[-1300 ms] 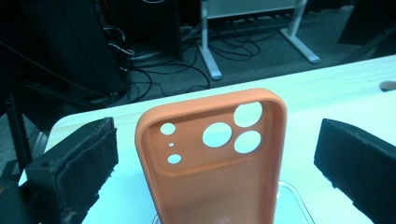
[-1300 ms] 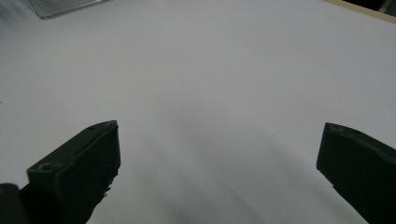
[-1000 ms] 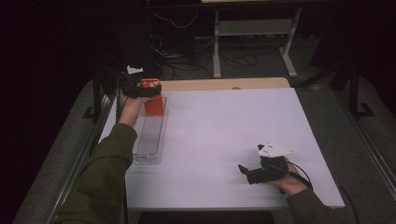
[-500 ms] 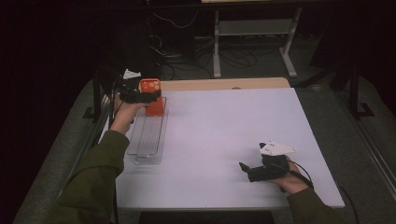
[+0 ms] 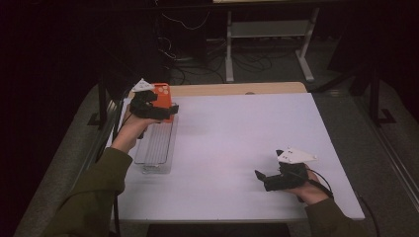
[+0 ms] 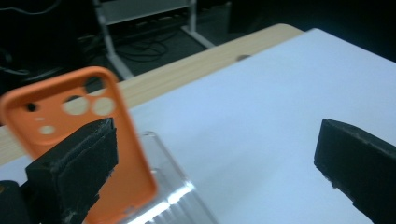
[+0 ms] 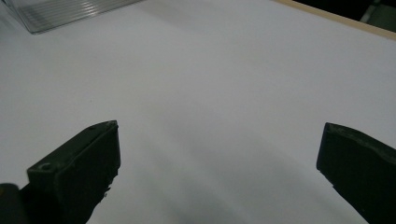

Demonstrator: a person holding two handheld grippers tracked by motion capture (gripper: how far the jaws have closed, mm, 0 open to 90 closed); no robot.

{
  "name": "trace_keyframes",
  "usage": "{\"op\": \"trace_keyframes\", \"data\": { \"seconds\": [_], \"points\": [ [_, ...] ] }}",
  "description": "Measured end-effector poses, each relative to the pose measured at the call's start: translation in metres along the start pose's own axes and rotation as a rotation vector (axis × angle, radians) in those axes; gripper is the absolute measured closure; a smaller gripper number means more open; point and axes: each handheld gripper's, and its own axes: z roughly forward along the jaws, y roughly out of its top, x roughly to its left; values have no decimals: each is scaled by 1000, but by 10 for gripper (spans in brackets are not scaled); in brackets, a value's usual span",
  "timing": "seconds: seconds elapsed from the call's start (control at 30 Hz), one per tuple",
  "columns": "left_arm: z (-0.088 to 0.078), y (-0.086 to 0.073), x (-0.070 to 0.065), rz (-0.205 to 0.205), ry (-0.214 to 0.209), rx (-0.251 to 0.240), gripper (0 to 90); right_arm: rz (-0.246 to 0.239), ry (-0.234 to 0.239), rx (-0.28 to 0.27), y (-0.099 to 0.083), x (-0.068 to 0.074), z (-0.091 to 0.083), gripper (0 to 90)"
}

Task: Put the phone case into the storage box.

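Left gripper (image 5: pixel 165 109), jaws wide, hovers at upper left beside the upright orange phone case (image 6: pixel 81 135) in the clear rack (image 5: pixel 155 148); right gripper (image 5: pixel 262 177), wide too, sits lower right.

Phone case (image 6: pixel 84 140): upright in the rack's far end, just behind left gripper (image 5: pixel 165 111).
Rack (image 5: pixel 155 148): below left gripper, on table (image 5: pixel 237 138).
Right gripper (image 5: pixel 262 178): well right of the rack.

The phone case (image 6: pixel 93 154) is showing bright orange, pierced with round holes. The tray (image 5: pixel 157 148) beneath it is looking clear, ribbed with fine parallel lines. The surface (image 5: pixel 237 143) is appearing plain white with a pale wooden edge. Both hand-held grippers, left (image 5: pixel 163 111) and right (image 5: pixel 262 178), are wearing black, each topped by a white three-cornered plate.
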Motion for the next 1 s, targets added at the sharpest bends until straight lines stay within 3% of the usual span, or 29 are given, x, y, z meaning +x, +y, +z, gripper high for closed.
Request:
{"op": "trace_keyframes", "data": {
  "seconds": [0.33,0.47,0.57,0.77,1.0],
  "points": [
    [-12,-9,-27,35,-86,-12,0,-14,5,5,2,-1,-3,0],
    [-15,-16,-32,61,-94,-10,0,-15,8,5,3,-2,-4,0],
    [-20,-21,-36,38,-111,-18,0,-10,6,0,5,-4,-5,0],
    [-31,-32,-46,63,-128,-25,0,-6,4,-20,6,-9,-8,0],
    [-36,-43,-55,81,-167,-31,0,1,33,-35,9,-12,-10,0]
  ]
}}
